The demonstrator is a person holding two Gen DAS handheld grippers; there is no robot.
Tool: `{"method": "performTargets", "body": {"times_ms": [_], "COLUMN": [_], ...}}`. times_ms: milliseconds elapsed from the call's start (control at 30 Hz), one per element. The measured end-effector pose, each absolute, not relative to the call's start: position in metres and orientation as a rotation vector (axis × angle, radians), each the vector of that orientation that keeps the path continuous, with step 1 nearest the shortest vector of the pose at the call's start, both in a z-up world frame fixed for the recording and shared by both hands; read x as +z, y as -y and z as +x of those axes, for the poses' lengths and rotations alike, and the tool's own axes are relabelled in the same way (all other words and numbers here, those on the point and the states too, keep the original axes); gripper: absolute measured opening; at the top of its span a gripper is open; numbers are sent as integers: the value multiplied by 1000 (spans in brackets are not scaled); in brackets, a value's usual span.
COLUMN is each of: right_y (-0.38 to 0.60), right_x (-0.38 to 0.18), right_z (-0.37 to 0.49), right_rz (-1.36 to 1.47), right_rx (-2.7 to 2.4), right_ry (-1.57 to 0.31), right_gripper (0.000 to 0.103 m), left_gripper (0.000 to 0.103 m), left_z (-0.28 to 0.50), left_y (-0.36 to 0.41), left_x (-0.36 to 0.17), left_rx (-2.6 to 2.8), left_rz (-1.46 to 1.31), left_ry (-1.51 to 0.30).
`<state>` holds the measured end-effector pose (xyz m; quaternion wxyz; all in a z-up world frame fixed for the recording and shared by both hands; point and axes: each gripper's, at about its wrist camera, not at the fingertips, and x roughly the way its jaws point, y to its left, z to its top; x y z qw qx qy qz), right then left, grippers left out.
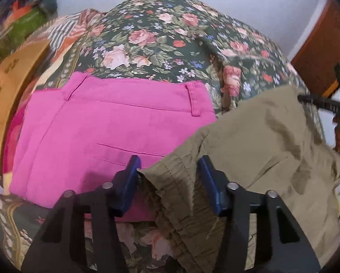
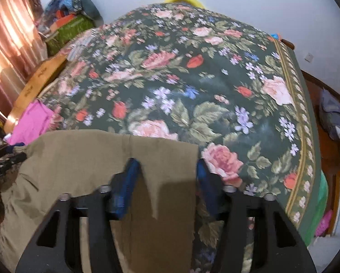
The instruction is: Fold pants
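Khaki pants (image 2: 83,159) crumpled on floral bedspread (image 2: 192,79); left gripper (image 1: 168,170), right gripper (image 2: 165,173) fingers spread wide.

You've got nothing readable here: the wooden headboard (image 1: 3,86) carries small dark stamped marks, too blurred to tell whether they're letters, and neither the khaki pants (image 2: 83,159) nor the pink pants (image 1: 106,125) show a label.

My pants (image 1: 261,136) khaki-olive; other pants (image 1: 113,122) hot pink; bedspread (image 2: 192,79) dk green w/ pink roses; finger pads (image 1: 130,182) blue.
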<state>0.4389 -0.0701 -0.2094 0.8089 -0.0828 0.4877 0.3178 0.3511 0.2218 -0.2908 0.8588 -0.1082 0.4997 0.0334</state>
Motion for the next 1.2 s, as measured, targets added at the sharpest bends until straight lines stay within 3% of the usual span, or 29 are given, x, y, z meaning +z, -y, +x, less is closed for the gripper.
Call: {"method": "performTargets", "body": {"times_ms": [67,100,167,200,233,800,1200], "right_y": [70,72,74,74,74,113,158], "right_x": [-207,-205,-198,-194,-189,-47,-24], "right_z": [440,440,438,435,431,371,271], "right_rz": [-174,-159,-132,-137,-142,14,44], "right_rx": [646,645,643,638,634,646,661], "right_ry": [-1034,-1034,-1005,-984,-961,-651,-620], "right_gripper": [14,13,12,12,12,12,11], "left_gripper": [39,30,27,13,12,9,9], "left_z": [350,349,347,346,345,304,238], "left_y": [-217,-215,-215,-215,-216,-186,-152], "left_x": [-288,-286,-280,-276,-270,-126,-94], "left_rx": [73,83,82,79,78,23,-41], "left_rz": [-203,-186,-176,-180,-184,-159,-138], "left_ry": [-1049,-1046,-1038,-1032,-1026,-752,-722]}}
